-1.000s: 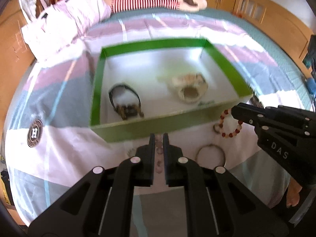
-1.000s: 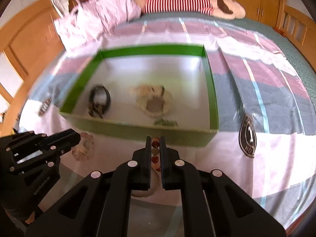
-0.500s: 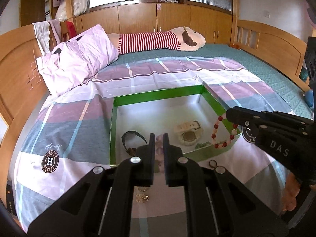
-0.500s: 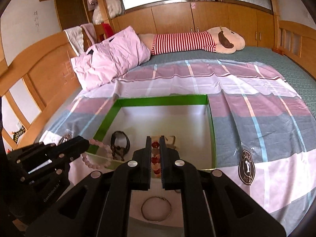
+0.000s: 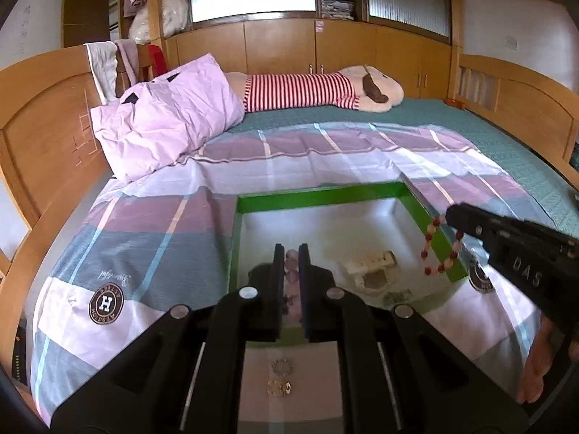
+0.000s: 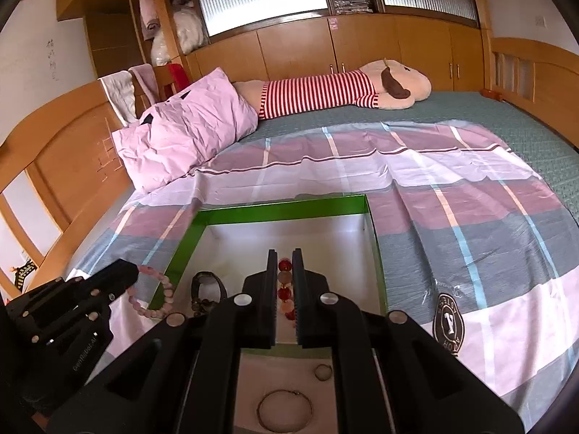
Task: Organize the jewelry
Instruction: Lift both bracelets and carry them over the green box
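Note:
A green-rimmed box (image 5: 325, 193) with a white floor lies on the bed; it also shows in the right wrist view (image 6: 286, 207). My left gripper (image 5: 290, 253) is shut on a pink bead bracelet (image 5: 291, 273), which hangs from it in the right wrist view (image 6: 159, 298), above the box's left rim. My right gripper (image 6: 285, 258) is shut on a red and pink bead bracelet (image 6: 284, 282), seen dangling in the left wrist view (image 5: 439, 249) over the box's right rim. Inside the box lie a black bracelet (image 6: 208, 285) and a pale watch (image 5: 372, 266).
On the sheet in front of the box lie a thin bangle (image 6: 284, 410), a small ring (image 6: 323, 371) and small gold pieces (image 5: 279, 376). A pink pillow (image 5: 166, 119) and a striped plush toy (image 5: 318, 90) lie at the far end of the bed.
Both grippers have risen from the sheet, each lifting its bracelet, and now hold them above the box edges. The view has tilted up toward the room.

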{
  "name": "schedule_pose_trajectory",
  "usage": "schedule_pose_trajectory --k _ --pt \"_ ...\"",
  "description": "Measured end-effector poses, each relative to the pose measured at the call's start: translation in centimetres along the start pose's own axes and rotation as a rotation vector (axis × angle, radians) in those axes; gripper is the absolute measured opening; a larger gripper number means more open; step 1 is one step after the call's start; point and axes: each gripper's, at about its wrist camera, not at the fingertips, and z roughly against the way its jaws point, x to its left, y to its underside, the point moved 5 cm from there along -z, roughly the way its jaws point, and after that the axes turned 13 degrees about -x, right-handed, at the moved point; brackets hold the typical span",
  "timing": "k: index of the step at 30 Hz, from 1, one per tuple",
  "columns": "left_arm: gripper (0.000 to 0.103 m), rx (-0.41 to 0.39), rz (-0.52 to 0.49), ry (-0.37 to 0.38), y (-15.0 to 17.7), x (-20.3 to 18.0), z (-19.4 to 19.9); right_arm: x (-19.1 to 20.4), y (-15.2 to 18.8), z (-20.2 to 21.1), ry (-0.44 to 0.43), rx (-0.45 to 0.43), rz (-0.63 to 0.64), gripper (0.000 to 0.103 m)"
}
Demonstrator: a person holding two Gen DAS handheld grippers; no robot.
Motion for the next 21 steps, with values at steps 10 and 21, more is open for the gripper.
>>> schedule_pose_trajectory --k 10,21 --pt "0.008 -0.029 0.017 -0.024 -0.9 0.9 -1.6 -0.2 -0.1 -1.3 0.014 -0.01 -0.013 0.008" --pt "0.008 -0.02 0.015 -0.045 -0.4 1.3 -2.6 0.0 0.6 -2.0 0.035 0.001 0.01 0.008"
